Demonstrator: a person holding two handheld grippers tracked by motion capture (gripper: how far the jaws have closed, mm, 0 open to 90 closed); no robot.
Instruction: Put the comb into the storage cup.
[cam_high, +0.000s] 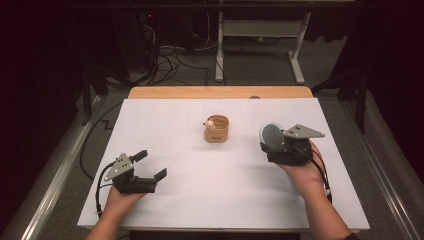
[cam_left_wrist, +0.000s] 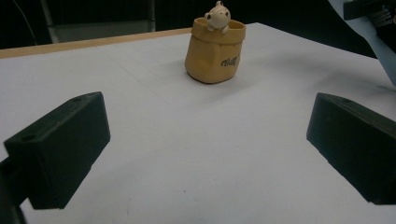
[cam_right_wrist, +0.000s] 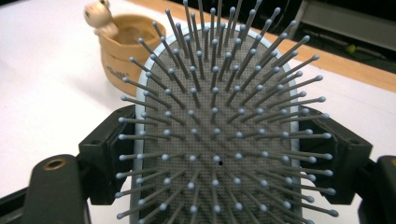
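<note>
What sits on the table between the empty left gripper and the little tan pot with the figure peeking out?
Nothing: in the left gripper view, bare white table runs from the open left gripper to the pot.

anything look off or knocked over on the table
Nothing stands out. The tan sack-shaped holder with a small cream animal figure stands upright on the white table. The right tongs grip the head of a light blue bristle hairbrush, clear of the holder.

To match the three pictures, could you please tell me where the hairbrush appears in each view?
High view: hairbrush at right, clamped in the right gripper.
Left gripper view: pale blue edge at the top right corner.
Right gripper view: bristle face between both jaws.
Shared landmark: the tan pot.
</note>
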